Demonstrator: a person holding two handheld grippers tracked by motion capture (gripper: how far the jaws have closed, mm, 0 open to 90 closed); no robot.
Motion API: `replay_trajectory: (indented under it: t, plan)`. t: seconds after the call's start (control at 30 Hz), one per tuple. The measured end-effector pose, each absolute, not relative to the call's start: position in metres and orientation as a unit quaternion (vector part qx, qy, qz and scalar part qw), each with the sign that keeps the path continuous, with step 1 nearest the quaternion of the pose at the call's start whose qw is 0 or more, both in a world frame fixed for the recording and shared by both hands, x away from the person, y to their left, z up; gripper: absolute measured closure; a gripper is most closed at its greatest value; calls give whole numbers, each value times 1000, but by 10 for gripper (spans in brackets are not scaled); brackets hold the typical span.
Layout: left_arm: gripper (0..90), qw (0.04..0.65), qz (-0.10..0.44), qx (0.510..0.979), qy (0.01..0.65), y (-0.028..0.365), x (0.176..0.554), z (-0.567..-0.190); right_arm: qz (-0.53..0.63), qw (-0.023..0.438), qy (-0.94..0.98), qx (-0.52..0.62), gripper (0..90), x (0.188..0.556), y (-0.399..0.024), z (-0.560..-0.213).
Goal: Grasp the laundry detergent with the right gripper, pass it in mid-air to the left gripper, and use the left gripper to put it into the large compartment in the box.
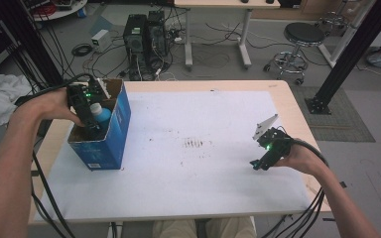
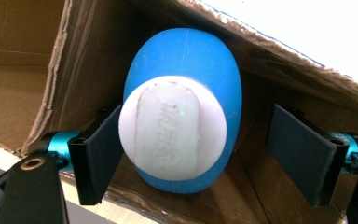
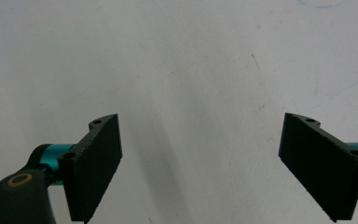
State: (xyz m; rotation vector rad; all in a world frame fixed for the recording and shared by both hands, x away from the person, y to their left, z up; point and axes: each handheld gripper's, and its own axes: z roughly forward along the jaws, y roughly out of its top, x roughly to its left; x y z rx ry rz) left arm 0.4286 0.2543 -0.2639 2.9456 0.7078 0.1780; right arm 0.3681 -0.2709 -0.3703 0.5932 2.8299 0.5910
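Blue bottle (image 2: pixel 182 112) inside cardboard box (image 1: pixel 114 129) (walls close); left tongs (image 2: pixel 196 154) spread around it; right tongs (image 3: pixel 200 163) spread over bare table (image 1: pixel 203 173).

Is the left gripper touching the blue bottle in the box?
Cannot tell. In the left gripper view one finger overlaps the blue bottle edge, hiding contact; the other finger stands clearly apart.

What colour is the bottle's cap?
White cap on a blue bottle; clearest in the left gripper view.
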Motion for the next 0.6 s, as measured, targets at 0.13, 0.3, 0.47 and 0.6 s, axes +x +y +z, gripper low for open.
replay_trajectory:
  t: [0.13, 0.3, 0.47, 0.6]
  plan:
    - [205, 51, 65, 969, 232, 254, 428, -257, 200, 96, 954, 202, 124, 368, -272, -370]
    - [205, 51, 71, 968, 235, 255, 428, -249, 201, 96, 954, 201, 124, 367, -271, -370]
    - [205, 49, 77, 968, 236, 257, 428, -240, 200, 98, 954, 199, 124, 367, -270, -369]
    - [205, 49, 84, 967, 237, 258, 429, -231, 200, 98, 954, 201, 124, 367, -270, -368]
